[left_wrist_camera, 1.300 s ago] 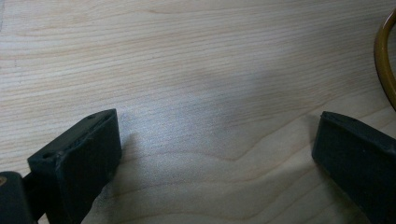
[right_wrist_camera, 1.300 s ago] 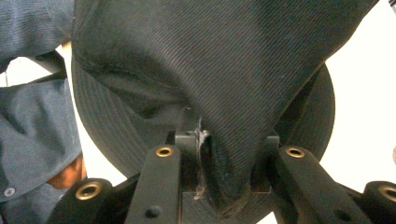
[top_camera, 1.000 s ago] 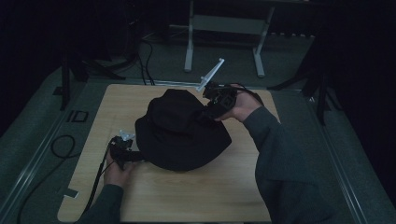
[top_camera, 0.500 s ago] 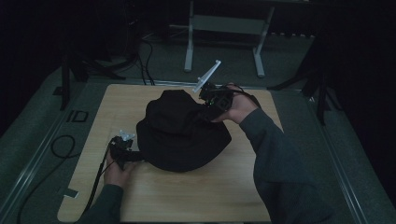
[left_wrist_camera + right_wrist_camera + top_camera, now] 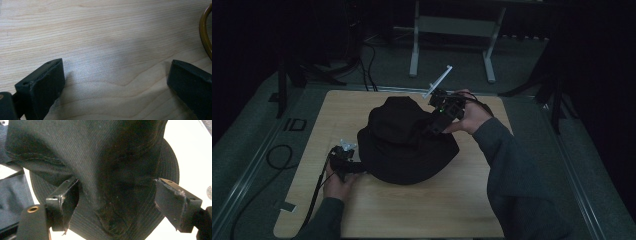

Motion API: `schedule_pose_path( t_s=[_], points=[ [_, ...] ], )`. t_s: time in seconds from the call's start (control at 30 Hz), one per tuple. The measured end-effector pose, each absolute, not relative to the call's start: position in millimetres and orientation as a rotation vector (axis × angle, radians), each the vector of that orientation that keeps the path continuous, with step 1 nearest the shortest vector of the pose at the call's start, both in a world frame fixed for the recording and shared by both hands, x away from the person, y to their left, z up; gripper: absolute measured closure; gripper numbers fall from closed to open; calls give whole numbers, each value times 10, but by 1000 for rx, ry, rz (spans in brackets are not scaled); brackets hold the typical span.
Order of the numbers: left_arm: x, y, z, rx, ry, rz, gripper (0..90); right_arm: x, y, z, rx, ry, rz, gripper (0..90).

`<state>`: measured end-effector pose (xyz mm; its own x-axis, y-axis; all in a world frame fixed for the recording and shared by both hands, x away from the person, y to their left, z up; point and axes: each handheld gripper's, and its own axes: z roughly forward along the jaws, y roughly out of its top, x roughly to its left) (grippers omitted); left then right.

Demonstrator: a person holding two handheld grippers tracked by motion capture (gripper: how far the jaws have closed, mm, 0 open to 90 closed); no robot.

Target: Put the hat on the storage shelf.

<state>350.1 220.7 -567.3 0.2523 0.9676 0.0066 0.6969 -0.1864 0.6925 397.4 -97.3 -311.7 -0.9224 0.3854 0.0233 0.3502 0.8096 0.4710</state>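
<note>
A black bucket hat [image 5: 404, 142] lies brim down in the middle of the wooden table [image 5: 437, 205]. My right gripper [image 5: 432, 129] reaches onto the right side of its crown. Its jaws have just been opening and now stand wide apart. A raised fold of the hat's cloth [image 5: 112, 195] stands between them, and the pads do not press on it. My left gripper [image 5: 354, 166] lies low at the hat's left brim edge. In the left gripper view its jaws [image 5: 116, 82] are open over bare wood.
A brown curved rim [image 5: 204, 32] shows at the right edge of the left gripper view. A metal stand [image 5: 452, 25] rises behind the table. Cables [image 5: 277, 155] lie on the floor at the left. A white stick [image 5: 438, 81] juts from the right gripper.
The right gripper's jaws have spread and released the fold of the hat's crown. Both hands and the hat stay where they were.
</note>
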Motion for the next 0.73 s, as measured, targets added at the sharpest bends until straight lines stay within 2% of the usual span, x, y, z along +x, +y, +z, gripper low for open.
schedule_pose_path(
  t_s=[0.27,0.73],
  points=[
    [3501,2206,-5674,1955,1509,614,15,3979,-1088,-3162,618,2921,730,151],
    [3504,2203,-5673,1955,1508,614,15,3949,-1318,-3298,663,2907,771,142]
  ],
)
